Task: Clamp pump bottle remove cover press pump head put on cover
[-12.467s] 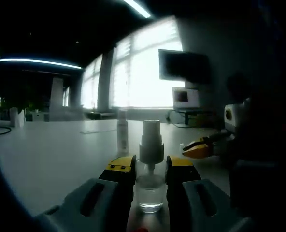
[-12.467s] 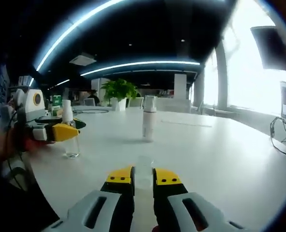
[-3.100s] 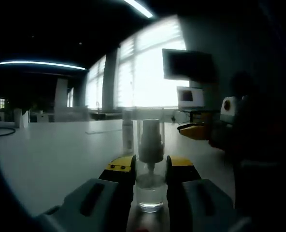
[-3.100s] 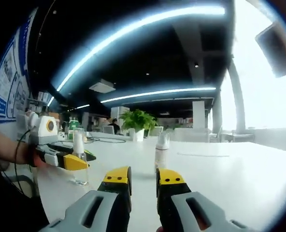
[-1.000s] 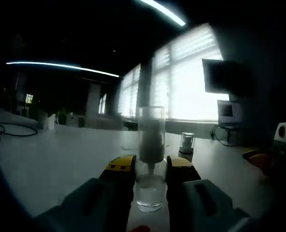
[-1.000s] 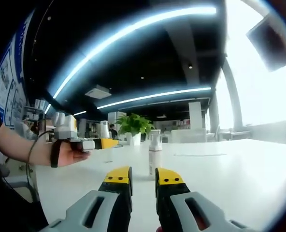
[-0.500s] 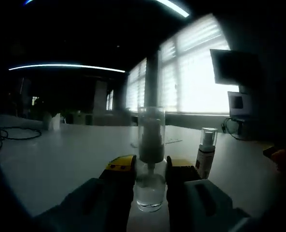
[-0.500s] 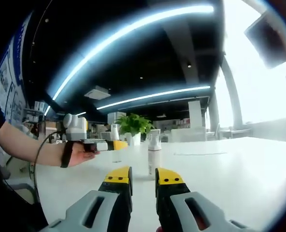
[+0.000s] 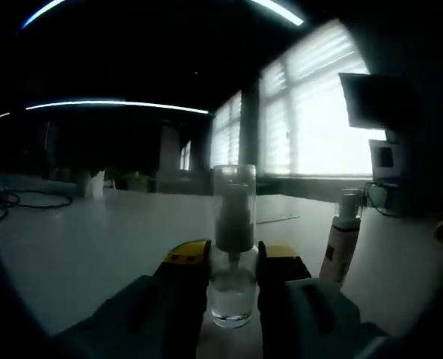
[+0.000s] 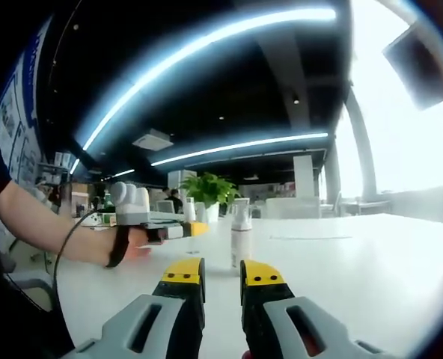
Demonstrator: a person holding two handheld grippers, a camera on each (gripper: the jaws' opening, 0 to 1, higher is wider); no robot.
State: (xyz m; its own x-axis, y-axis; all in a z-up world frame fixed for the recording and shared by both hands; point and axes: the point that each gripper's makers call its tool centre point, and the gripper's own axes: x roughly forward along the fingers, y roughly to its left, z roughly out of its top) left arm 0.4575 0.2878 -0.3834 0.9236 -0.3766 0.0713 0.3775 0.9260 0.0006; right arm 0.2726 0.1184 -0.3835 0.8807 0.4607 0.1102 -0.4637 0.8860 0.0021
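Now: cover back on, bottle in the left grip

Left gripper view: the left hand-held gripper (image 9: pixel 232 262) is clenched on the small clear pump bottle (image 9: pixel 233 295), a jaw on either side of its neck. A clear cover (image 9: pixel 234 206) sits over the pump head. A second, white bottle (image 9: pixel 340 238) stands on the counter (image 9: pixel 79 239) to the right, near but apart.

Right gripper view: a person's hand (image 10: pixel 132 243) holds the left hand-held gripper out over the counter at left, just left of the white bottle. The right hand-held gripper (image 10: pixel 220 274) has a narrow gap between its jaws and nothing in it, so released.

Step, as judged: final step looks done, with the cover seated. Next move would be setting the bottle down upright on the counter and easing the left jaws apart without tipping it.

Against 12.5 s ago: pump head was bare then; now covered. White bottle then sat just left of the pump head, farther back; now to its right, a camera shift.
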